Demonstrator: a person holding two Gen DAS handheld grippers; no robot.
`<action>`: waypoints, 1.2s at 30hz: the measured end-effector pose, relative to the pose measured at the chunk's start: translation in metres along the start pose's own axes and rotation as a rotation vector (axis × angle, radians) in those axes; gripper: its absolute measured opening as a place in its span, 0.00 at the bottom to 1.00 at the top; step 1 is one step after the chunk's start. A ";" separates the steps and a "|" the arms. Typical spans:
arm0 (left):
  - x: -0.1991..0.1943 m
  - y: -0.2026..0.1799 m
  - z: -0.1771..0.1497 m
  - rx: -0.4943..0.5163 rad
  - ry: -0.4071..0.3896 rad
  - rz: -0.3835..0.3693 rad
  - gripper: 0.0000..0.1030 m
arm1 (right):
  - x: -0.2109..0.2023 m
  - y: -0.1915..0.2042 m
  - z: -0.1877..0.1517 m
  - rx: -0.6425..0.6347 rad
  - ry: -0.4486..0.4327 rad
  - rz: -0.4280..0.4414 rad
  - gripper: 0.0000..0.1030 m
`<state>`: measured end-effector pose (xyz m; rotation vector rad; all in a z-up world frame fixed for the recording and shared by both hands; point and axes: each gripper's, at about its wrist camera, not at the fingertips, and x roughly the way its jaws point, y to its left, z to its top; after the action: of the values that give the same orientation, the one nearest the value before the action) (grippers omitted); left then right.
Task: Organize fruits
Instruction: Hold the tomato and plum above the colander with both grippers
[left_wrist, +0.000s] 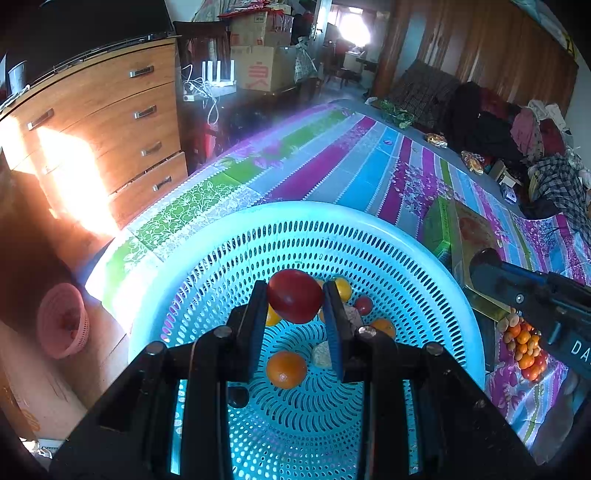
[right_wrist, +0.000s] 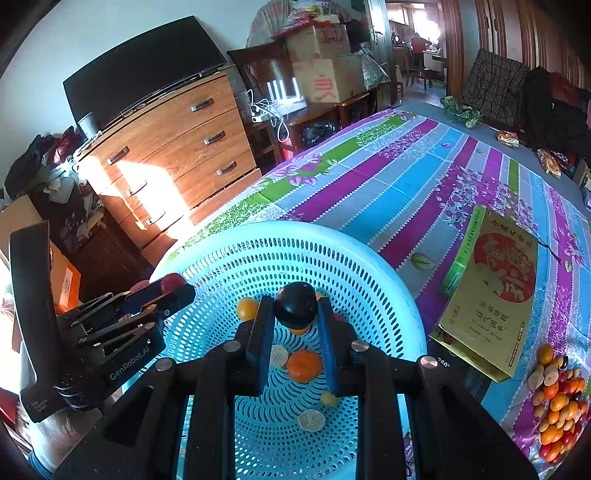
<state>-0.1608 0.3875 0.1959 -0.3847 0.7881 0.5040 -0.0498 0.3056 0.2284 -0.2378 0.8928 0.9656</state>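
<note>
Between my left tongs (left_wrist: 295, 304) I clamp a red fruit (left_wrist: 294, 295); my right tongs (right_wrist: 295, 314) clamp a dark fruit (right_wrist: 295, 304). Both hang over the basket (left_wrist: 369, 225), so release means straight down.

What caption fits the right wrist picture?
Right gripper holds a dark round fruit above the blue basket.
</note>
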 end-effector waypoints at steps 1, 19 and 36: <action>0.001 0.001 0.000 -0.001 0.002 0.000 0.29 | 0.001 0.000 0.000 0.000 0.002 -0.001 0.26; 0.007 0.005 0.001 -0.003 0.033 -0.011 0.29 | 0.010 0.000 -0.001 0.003 0.024 0.001 0.26; 0.011 0.005 0.001 0.003 0.054 -0.009 0.29 | 0.015 -0.001 -0.001 0.003 0.039 0.003 0.26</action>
<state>-0.1563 0.3950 0.1875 -0.4003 0.8390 0.4857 -0.0460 0.3135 0.2163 -0.2537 0.9308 0.9648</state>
